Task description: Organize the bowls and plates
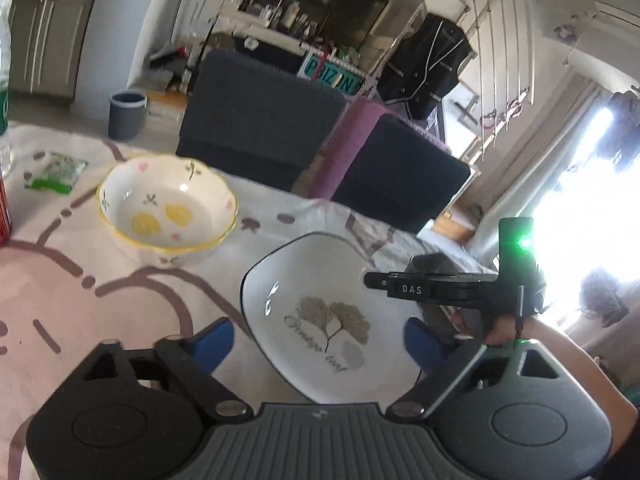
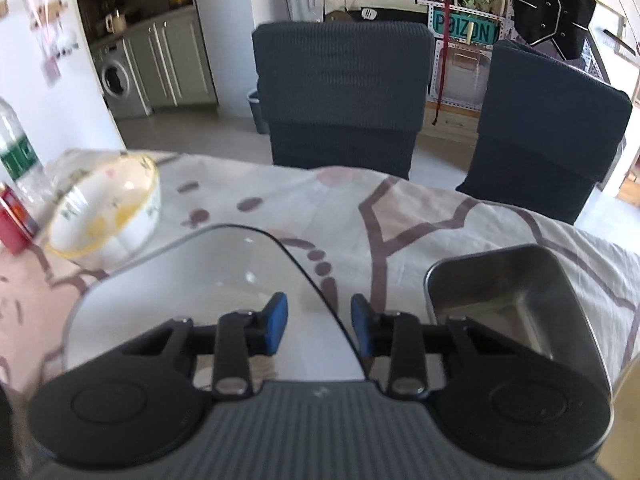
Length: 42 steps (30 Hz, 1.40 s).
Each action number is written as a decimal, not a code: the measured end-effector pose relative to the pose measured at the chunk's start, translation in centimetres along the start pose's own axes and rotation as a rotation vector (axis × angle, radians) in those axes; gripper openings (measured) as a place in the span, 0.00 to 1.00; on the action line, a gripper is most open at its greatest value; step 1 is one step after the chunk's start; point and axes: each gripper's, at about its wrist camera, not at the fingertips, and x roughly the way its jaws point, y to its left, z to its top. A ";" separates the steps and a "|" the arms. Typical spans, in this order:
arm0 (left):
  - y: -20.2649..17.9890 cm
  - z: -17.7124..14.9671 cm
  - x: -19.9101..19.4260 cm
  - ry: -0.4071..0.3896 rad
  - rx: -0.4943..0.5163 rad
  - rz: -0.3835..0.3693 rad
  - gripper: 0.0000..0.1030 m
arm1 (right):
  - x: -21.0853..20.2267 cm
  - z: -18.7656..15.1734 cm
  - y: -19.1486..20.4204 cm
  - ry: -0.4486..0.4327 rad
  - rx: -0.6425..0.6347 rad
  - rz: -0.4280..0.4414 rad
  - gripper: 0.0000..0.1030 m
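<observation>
Straddling the right rim of one white square plate (image 2: 208, 280) on the tablecloth (image 2: 440, 216), the right gripper (image 2: 319, 320) has narrowed jaws not visibly pinching it, while the left gripper (image 1: 320, 340) gapes wide over the plate's tree print. Only the right view shows one steel tray (image 2: 512, 292); only the left shows a green packet (image 1: 58, 172). Farther off sits one yellow-rimmed bowl (image 1: 168, 208), then two dark chairs (image 2: 344, 92).

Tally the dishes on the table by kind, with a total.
Round bowl, flower pattern, yellow rim: 1
White square plate with tree print: 1
Metal tray: 1
Total: 3
</observation>
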 end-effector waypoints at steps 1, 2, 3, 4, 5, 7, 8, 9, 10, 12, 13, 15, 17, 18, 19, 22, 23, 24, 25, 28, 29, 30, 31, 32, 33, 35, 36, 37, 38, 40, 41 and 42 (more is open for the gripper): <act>0.2 -0.1 0.1 0.010 -0.006 0.002 0.79 | 0.3 0.0 0.1 0.012 -0.010 -0.005 0.30; 0.5 -0.1 0.3 0.020 -0.012 0.005 0.76 | 0.6 -0.1 0.2 0.023 -0.019 -0.016 0.27; 0.7 -0.2 0.5 0.030 -0.017 0.009 0.72 | 0.6 -0.1 0.2 0.021 -0.030 -0.014 0.25; 0.9 -0.3 0.7 0.042 -0.019 0.012 0.71 | 0.6 -0.1 0.2 0.026 -0.039 -0.016 0.24; 1.2 -0.3 0.9 0.053 -0.021 0.015 0.67 | 0.7 -0.1 0.1 0.035 -0.041 -0.017 0.23; 1.8 -0.3 1.1 0.069 -0.023 0.018 0.64 | 1.0 -0.2 -0.3 0.053 -0.030 -0.013 0.21; 2.0 -0.4 1.1 0.074 -0.022 0.017 0.63 | 1.0 -0.4 -0.3 0.061 -0.026 -0.011 0.20; 2.1 -0.4 1.1 0.078 -0.017 0.020 0.62 | 0.8 -0.7 -0.3 0.070 -0.026 -0.011 0.19; 2.2 -0.4 1.1 0.083 -0.011 0.026 0.61 | 0.6 -1.0 -0.2 0.080 -0.022 -0.011 0.17; 2.6 -0.6 1.4 0.103 -0.007 0.042 0.56 | 0.2 -1.6 0.1 0.099 -0.017 -0.010 0.15; 2.8 -0.6 1.5 0.114 -0.010 0.048 0.55 | -0.1 -2.0 0.4 0.109 -0.018 -0.012 0.15; 3.2 -0.7 1.8 0.131 -0.015 0.060 0.51 | -0.8 -2.7 1.2 0.125 -0.025 -0.016 0.14; 3.4 -0.7 2.2 0.137 -0.004 0.074 0.50 | -1.4 -3.3 1.7 0.148 -0.023 0.000 0.14; 3.5 -0.7 2.3 0.138 0.003 0.083 0.50 | -1.7 -3.6 1.9 0.159 -0.026 0.015 0.14; 3.6 -0.7 2.4 0.140 0.011 0.092 0.50 | -1.9 -3.9 2.2 0.172 -0.033 0.038 0.14; 4.2 -0.6 2.9 0.146 0.007 0.117 0.46 | -2.5 -4.6 2.5 0.191 -0.028 0.106 0.14; 4.4 -0.6 3.1 0.150 0.000 0.122 0.44 | -2.5 -4.7 2.4 0.187 -0.020 0.122 0.14; 4.6 -0.6 3.2 0.152 -0.007 0.125 0.42 | -2.3 -4.7 2.1 0.182 0.001 0.134 0.14; 4.9 -0.6 3.3 0.153 -0.017 0.126 0.41 | -2.0 -4.6 1.7 0.179 0.034 0.150 0.14; 5.7 -0.3 3.9 0.161 -0.039 0.127 0.33 | -1.0 -4.5 0.7 0.172 0.132 0.193 0.13; 6.0 -0.2 4.1 0.161 -0.047 0.128 0.29 | -0.6 -4.5 0.6 0.169 0.145 0.200 0.13; 6.1 -0.2 4.4 0.162 -0.055 0.128 0.24 | -0.4 -4.5 0.5 0.163 0.153 0.204 0.13; 6.3 -0.1 4.7 0.167 -0.067 0.125 0.22 | -0.1 -4.5 0.4 0.158 0.163 0.208 0.13; 6.6 -0.1 5.0 0.173 -0.081 0.121 0.18 | 0.2 -4.4 0.2 0.155 0.178 0.213 0.13; 6.8 -0.2 5.2 0.180 -0.091 0.118 0.17 | 0.5 -4.3 0.0 0.153 0.200 0.222 0.13; 7.2 -0.3 5.6 0.196 -0.103 0.114 0.14 | 1.0 -4.4 -0.5 0.147 0.238 0.246 0.13; 7.2 -0.5 5.7 0.200 -0.107 0.108 0.11 | 1.3 -4.4 -0.7 0.145 0.263 0.260 0.13; 7.4 -0.5 5.7 0.198 -0.116 0.094 0.11 | 1.5 -4.4 -1.0 0.145 0.288 0.272 0.13; 7.6 -0.5 5.7 0.199 -0.129 0.089 0.10 | 1.7 -4.4 -1.2 0.145 0.313 0.283 0.13; 7.8 -0.6 5.6 0.189 -0.146 0.083 0.09 | 1.9 -4.7 -1.5 0.136 0.338 0.290 0.13; 7.6 -0.6 5.6 0.179 -0.134 0.091 0.09 | 1.6 -5.0 -1.2 0.126 0.325 0.282 0.13; 7.3 -0.7 5.4 0.166 -0.114 0.107 0.10 | 1.3 -5.1 -0.8 0.111 0.295 0.267 0.13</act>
